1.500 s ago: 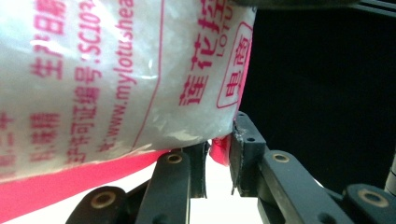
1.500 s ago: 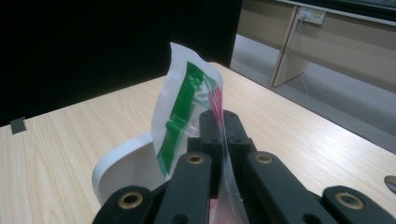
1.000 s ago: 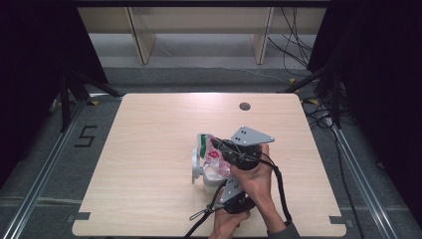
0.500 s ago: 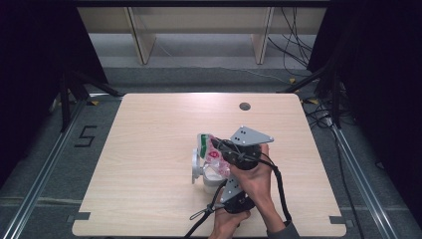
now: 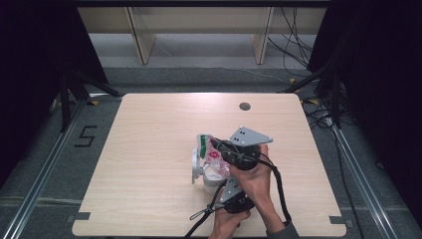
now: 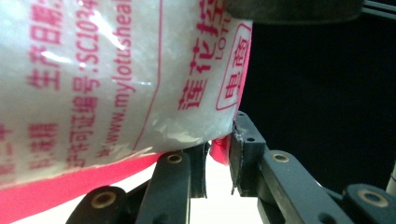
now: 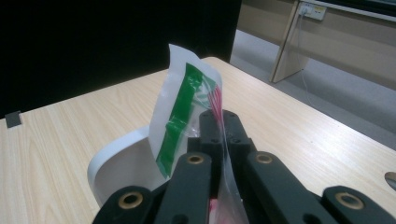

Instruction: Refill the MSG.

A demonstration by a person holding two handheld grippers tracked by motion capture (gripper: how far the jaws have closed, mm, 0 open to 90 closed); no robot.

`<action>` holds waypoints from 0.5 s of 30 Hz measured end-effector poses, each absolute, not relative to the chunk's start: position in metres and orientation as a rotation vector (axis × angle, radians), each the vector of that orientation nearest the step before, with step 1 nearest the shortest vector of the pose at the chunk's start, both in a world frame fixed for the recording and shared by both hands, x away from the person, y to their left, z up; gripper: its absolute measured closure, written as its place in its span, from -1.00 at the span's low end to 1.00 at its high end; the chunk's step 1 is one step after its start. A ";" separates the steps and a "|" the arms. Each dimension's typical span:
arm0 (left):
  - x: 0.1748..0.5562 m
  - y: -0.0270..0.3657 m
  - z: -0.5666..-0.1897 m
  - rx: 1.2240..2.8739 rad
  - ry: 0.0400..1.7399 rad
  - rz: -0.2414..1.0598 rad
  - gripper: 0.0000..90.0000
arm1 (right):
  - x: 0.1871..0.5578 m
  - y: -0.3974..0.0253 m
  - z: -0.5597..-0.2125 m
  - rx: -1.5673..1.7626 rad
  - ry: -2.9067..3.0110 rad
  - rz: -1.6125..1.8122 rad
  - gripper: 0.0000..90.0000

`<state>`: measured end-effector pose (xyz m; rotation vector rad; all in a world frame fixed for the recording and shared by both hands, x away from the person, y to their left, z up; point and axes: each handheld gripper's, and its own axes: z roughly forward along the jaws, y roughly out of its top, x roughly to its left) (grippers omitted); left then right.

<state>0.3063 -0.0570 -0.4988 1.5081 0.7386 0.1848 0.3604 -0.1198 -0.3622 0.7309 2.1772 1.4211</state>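
Observation:
A clear plastic bag (image 5: 207, 148) with a green strip, red print and white grains is held over a white cup (image 5: 196, 167) at the table's middle front. My right gripper (image 5: 222, 149), which carries the grey plate, is shut on the bag's upper edge; in the right gripper view its jaws (image 7: 218, 122) pinch the film beside the green strip (image 7: 176, 121), with the cup (image 7: 116, 163) below. My left gripper (image 5: 222, 182) comes up from underneath. Its jaws (image 6: 217, 161) are shut on the bag's pink bottom corner (image 6: 218, 150), and the bag (image 6: 102, 74) looms close above.
The wooden table (image 5: 149, 129) has a dark round hole (image 5: 244, 106) near its far edge. Beyond it are a grey floor, wooden furniture legs (image 5: 141, 42) and cables (image 5: 318, 107). Dark curtains stand on both sides.

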 end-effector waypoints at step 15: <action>0.307 -0.057 -0.499 1.502 0.733 0.182 0.73 | 0.360 -0.121 -0.361 0.735 2.171 1.418 1.00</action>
